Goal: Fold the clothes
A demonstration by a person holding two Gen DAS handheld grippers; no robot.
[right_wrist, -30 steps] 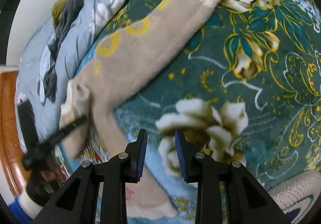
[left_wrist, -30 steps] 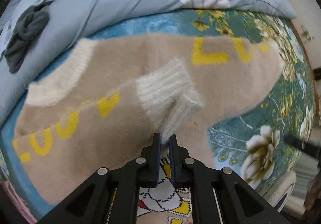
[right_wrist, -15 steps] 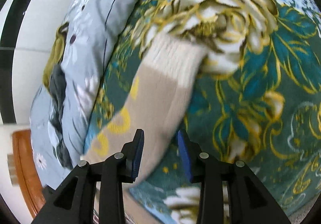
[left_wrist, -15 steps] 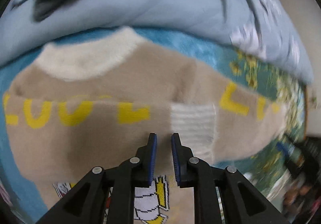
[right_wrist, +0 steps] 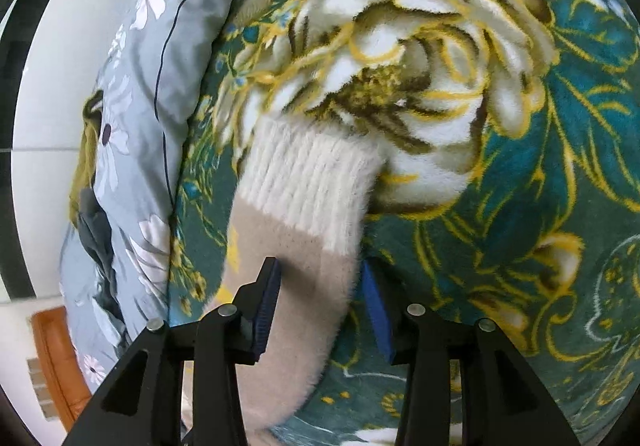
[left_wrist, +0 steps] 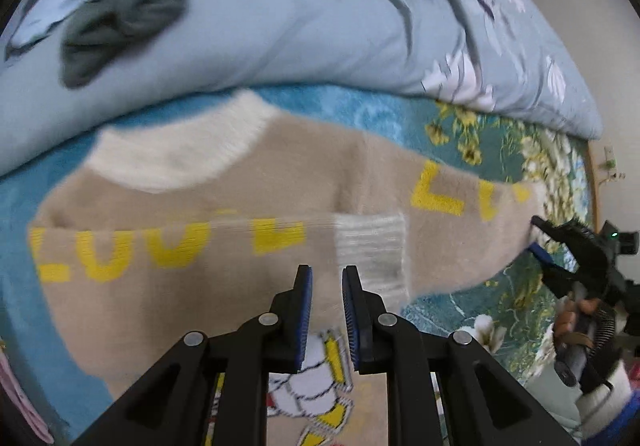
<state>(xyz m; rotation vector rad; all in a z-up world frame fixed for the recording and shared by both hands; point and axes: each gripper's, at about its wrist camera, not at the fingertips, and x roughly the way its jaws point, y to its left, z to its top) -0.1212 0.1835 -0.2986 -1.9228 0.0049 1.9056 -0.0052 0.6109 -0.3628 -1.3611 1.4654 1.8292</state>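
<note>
A beige fluffy sweater (left_wrist: 224, 270) with yellow letters and a white collar (left_wrist: 180, 150) lies flat on the floral blanket. One sleeve is folded across the chest, its white ribbed cuff (left_wrist: 370, 246) just ahead of my left gripper (left_wrist: 326, 286), which is open and empty above the sweater. My right gripper (right_wrist: 320, 286) is open, its fingers on either side of the other sleeve (right_wrist: 296, 286) just behind its white cuff (right_wrist: 308, 182). It also shows in the left wrist view (left_wrist: 540, 242) at the sleeve's end.
A teal blanket (right_wrist: 540, 206) with large white and gold flowers covers the bed. A pale blue quilt (left_wrist: 280, 30) is bunched along the far side, with dark grey garments (left_wrist: 124, 18) on it. A white wall stands beyond.
My left gripper let go of the folded sleeve's cuff, opened and drew back over the chest. My right gripper moved up to the other sleeve's cuff and now straddles the sleeve.
</note>
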